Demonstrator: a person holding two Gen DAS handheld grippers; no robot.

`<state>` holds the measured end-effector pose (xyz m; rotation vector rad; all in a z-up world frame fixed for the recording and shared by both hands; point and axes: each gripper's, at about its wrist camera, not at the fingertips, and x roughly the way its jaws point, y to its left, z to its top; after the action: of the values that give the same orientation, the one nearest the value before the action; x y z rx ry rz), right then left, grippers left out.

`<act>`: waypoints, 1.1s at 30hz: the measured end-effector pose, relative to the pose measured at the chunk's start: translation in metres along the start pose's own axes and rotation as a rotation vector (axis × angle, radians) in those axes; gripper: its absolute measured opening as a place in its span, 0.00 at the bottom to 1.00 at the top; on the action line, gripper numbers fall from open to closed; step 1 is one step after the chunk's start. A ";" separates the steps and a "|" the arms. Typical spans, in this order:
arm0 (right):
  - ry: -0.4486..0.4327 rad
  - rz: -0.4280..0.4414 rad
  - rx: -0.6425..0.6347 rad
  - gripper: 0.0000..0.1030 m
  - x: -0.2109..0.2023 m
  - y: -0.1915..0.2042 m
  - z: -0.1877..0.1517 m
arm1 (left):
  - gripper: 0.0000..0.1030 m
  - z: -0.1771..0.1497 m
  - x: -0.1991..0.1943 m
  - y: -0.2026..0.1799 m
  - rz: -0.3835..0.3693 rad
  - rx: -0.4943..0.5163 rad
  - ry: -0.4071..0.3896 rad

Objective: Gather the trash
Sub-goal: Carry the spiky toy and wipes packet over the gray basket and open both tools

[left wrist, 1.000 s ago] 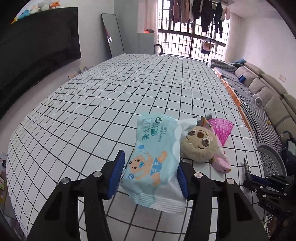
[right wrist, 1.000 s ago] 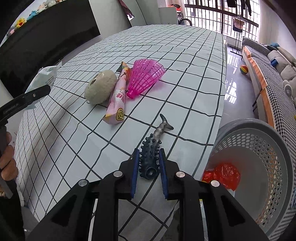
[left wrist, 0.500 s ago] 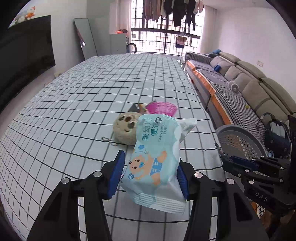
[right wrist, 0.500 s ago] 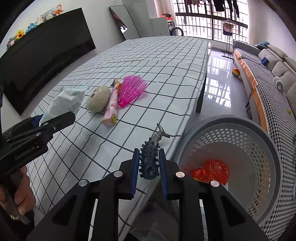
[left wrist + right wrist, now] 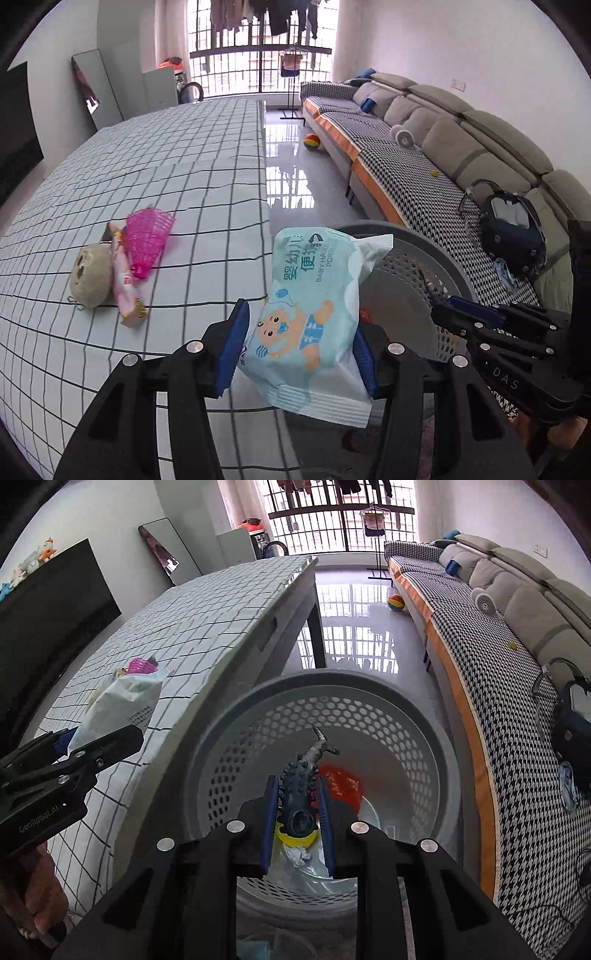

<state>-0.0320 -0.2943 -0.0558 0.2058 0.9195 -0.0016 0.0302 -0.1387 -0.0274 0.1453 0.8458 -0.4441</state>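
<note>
A: How far along is the pickup?

B: Prob. past halfway. Nearest: right gripper (image 5: pixel 297 812) clamped on a spiky fish toy (image 5: pixel 301 788), held above the bin (image 5: pixel 436 731), not yet let go. Red wrapper (image 5: pixel 341 781) and a yellow bit already lie in the bin. Left gripper (image 5: pixel 295 343) clamped on a wipes pack (image 5: pixel 314 306), at the table's (image 5: pixel 166 177) right edge, beside the bin's rim.

A: What's left?

B: Three things bunched near the table's right edge: plush (image 5: pixel 90 273), pink wrapper (image 5: pixel 127 291), pink shuttlecock (image 5: pixel 147 236), touching.

A: The room?

B: Grid-pattern cloth on the table, glossy floor w/ a ball (image 5: pixel 312 141), long sofa (image 5: pixel 461 147) on the right, barred window w/ hanging clothes far back.
</note>
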 end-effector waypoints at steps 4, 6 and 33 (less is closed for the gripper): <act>0.013 -0.003 0.026 0.20 0.005 -0.017 -0.007 | 0.49 0.000 0.014 -0.020 -0.010 0.024 0.028; 0.013 0.001 0.036 0.20 0.007 -0.025 -0.010 | 0.49 0.000 0.018 -0.027 -0.013 0.034 0.036; -0.045 -0.010 0.064 0.49 -0.001 -0.037 -0.014 | 0.74 -0.002 0.018 -0.028 0.031 0.014 0.026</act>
<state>-0.0468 -0.3280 -0.0694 0.2595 0.8764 -0.0452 0.0273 -0.1694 -0.0411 0.1778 0.8653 -0.4197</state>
